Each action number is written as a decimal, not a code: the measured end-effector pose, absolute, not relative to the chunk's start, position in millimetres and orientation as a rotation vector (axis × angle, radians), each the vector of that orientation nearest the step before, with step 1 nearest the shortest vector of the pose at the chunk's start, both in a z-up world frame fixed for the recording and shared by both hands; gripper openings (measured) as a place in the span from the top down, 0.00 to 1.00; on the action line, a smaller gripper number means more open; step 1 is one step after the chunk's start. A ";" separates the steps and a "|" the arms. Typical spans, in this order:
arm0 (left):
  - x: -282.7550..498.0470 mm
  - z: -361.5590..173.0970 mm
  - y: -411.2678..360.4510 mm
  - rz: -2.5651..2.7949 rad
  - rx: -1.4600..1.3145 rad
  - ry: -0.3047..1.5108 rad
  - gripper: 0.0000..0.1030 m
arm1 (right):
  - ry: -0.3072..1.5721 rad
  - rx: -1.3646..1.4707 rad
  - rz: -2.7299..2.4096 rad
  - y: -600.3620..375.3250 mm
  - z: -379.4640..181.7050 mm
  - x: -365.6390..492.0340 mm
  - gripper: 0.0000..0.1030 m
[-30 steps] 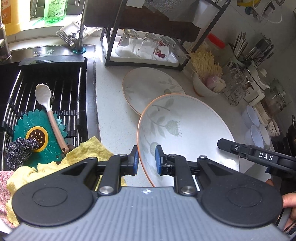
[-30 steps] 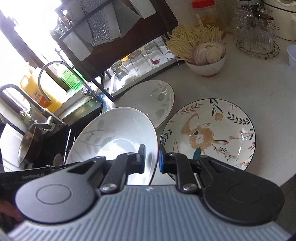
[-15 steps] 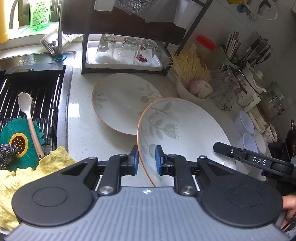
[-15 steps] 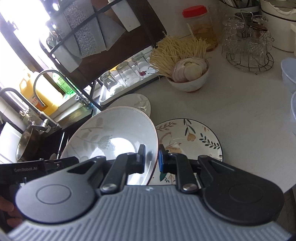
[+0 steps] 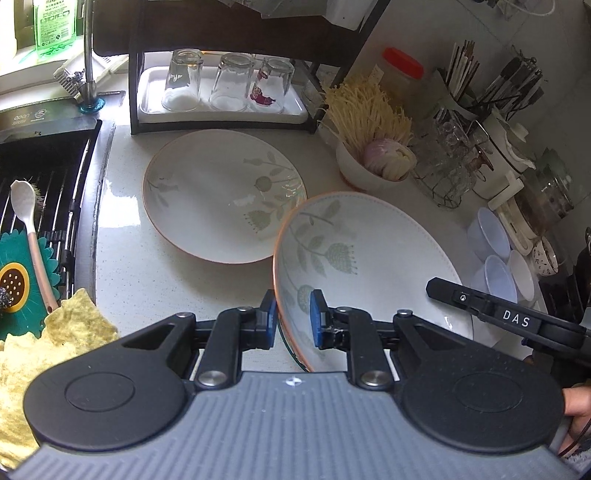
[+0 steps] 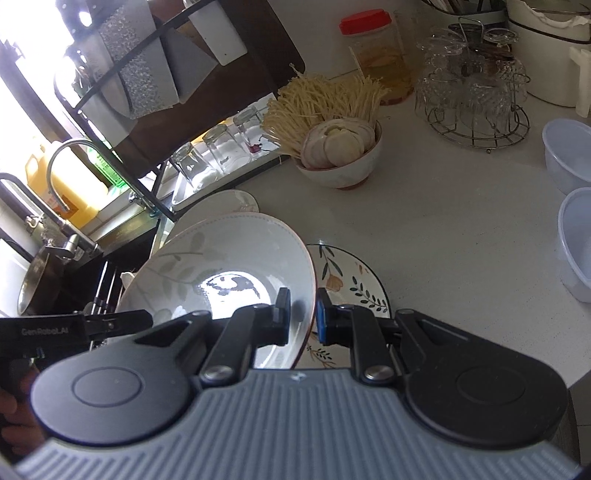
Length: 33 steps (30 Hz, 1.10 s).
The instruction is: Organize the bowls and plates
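left gripper (image 5: pixel 292 314), right gripper (image 6: pixel 303 314): jaws clamp opposite rims of leaf-print plate (image 5: pixel 369 258) | lifted, probably for stacking on matching plate (image 5: pixel 221 199)

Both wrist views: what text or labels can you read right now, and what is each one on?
"DAS": white letters on the right gripper body, left wrist view.
"GenRobot.AI": faint print on the left gripper body, right wrist view.
"oppein"-like logo on the sink edge strip: too blurred to confirm.
Green bottle label: print too small to read.
Yellow jug: no legible text.

Held plate (image 5: pixel 369 258) carried right (over patterned plate (image 6: pixel 351 284))
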<state>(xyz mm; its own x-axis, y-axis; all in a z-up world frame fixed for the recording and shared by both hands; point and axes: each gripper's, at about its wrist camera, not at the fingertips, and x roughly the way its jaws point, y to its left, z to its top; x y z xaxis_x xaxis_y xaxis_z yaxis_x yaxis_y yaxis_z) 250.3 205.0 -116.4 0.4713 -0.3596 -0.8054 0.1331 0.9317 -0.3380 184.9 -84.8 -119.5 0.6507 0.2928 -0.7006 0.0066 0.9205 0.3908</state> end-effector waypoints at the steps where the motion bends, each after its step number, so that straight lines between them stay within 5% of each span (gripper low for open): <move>1: 250.9 -117.9 203.0 -0.300 -0.243 1.042 0.79 | 0.853 0.372 0.169 -85.9 -120.2 185.7 0.83; 33: 263.7 -167.9 165.9 -0.164 -0.227 1.183 0.79 | 0.988 0.264 0.263 -103.5 -169.2 224.0 0.81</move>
<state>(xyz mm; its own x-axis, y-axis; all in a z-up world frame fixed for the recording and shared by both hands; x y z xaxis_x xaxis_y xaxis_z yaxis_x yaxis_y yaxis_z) 263.7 165.9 -167.9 0.3702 -0.2452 -0.8960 0.0077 0.9653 -0.2610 224.0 -103.5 -169.2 0.5243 0.3355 -0.7826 -0.0982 0.9368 0.3358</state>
